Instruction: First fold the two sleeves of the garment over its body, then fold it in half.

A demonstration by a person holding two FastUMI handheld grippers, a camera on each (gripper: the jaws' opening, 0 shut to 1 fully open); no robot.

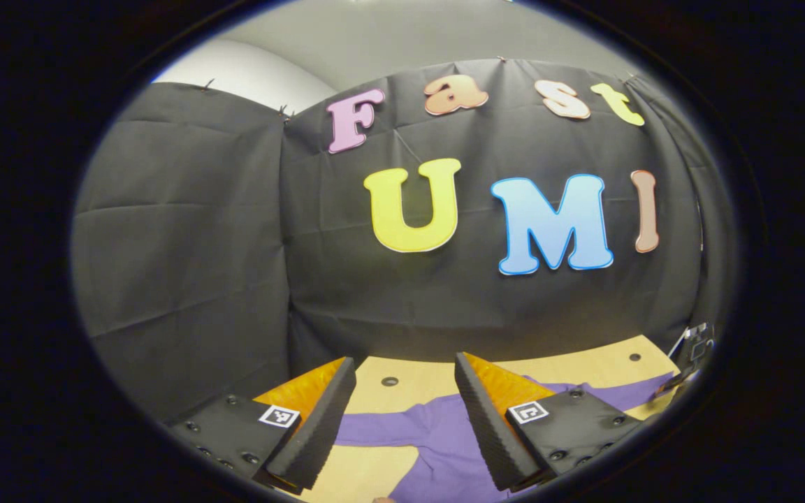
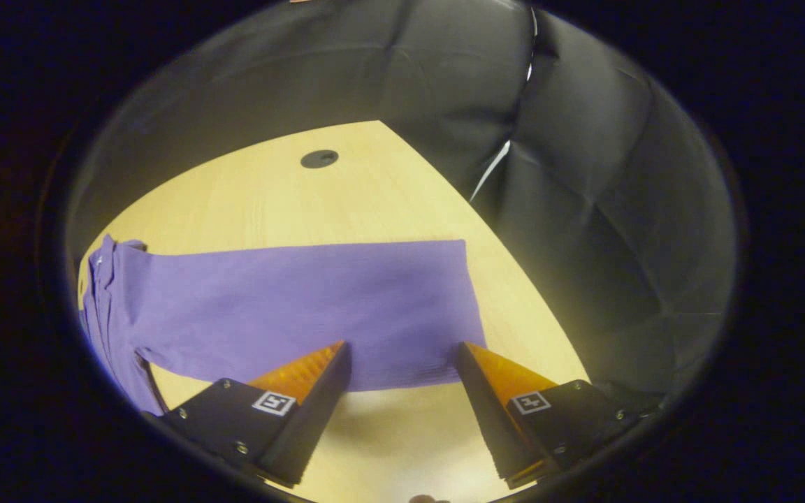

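Sleeves are seen spread flat and unfolded, so no fold is judged done yet; both sleeve folds and the final halving are left.

In the right gripper view, the right gripper (image 2: 402,360) is held just above the surface (image 2: 346,202) with its jaws spread wide and nothing pinched. One long sleeve (image 2: 305,307) of the purple garment (image 2: 112,293) is laid straight ahead of the jaws, its near edge lying between them and its squared cuff end off toward the right-hand jaw. The bunched body is seen far beyond the left-hand jaw.

In the left gripper view, the left gripper (image 1: 406,391) is likewise held with jaws spread, empty, and tilted up toward the booth wall. The garment (image 1: 444,447) is seen below and between the jaws, one sleeve stretched out past the left-hand jaw.

Fabric is a fine-ribbed, matt knit, soft and limp. The surface is pale, smooth wood with small dark round holes (image 2: 319,158).
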